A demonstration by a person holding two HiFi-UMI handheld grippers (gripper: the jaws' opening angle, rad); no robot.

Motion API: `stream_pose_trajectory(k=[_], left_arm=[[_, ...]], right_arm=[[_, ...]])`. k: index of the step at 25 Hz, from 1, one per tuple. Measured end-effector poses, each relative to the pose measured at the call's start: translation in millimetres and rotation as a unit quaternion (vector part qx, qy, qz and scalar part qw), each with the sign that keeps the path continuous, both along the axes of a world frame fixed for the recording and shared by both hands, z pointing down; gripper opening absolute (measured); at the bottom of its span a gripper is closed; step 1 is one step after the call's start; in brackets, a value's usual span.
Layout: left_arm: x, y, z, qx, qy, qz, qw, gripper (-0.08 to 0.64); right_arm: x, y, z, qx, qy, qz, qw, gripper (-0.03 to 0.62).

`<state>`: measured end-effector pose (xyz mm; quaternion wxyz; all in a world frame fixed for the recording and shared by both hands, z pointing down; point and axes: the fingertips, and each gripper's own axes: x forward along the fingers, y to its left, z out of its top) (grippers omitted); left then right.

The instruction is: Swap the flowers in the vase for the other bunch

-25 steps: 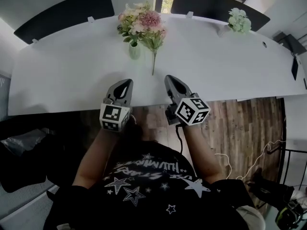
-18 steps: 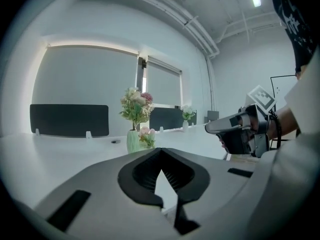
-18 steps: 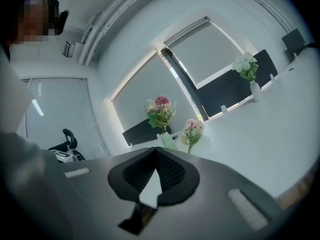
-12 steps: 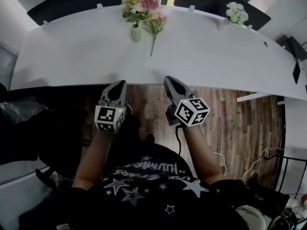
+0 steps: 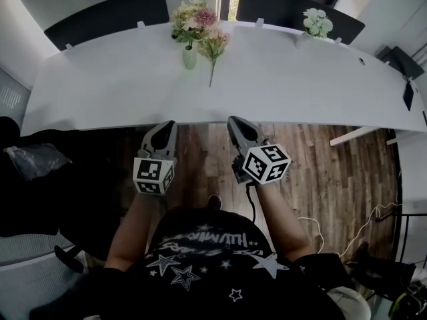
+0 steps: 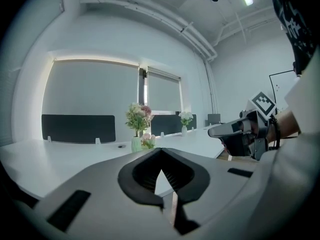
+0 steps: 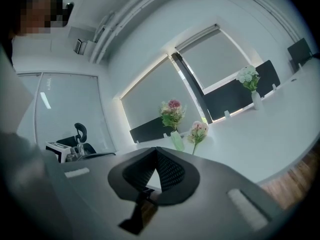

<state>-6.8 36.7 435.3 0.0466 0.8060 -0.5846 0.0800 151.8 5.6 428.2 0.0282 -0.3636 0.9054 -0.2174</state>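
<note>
Vase (image 5: 189, 59), pale green, upright toward far side of white table (image 5: 113, 92), holding mixed pink-and-cream bouquet (image 5: 190, 17). Just beside it, to the right in the head view, second bunch (image 5: 215, 40) of pink flowers; lies flat on table with stem pointing toward near edge. Left hand-held gripper (image 5: 167, 125) and right hand-held gripper (image 5: 233, 121) both clenched on nothing, side by side just off table's near edge, above wood floor (image 5: 333, 172), well apart from both bunches. Farther right along table, small white vase (image 5: 316, 23) of pale green blooms.
</note>
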Motion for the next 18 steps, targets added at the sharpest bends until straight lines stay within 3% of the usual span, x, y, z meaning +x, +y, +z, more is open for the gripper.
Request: stream_pose_trajectory(k=[5,12,18], left_arm=[[-11.3,19.7,-8.7,0.002,0.02,0.006,0.9998,0.008],[-48.3,68.9,5.7,-0.015,0.035,0.015,0.9992,0.008],[-60.5,97.1,3.9,-0.012,0.038,0.035,0.9986,0.007]], right_arm=[[-9.5,16.9,-1.1,-0.01,0.015,0.017,1.0,0.002],[-54.2,72.7,-0.1,0.006,0.06,0.008,0.998,0.002],[-64.7,108.2,1.4,0.001,0.065,0.029,0.997,0.002]])
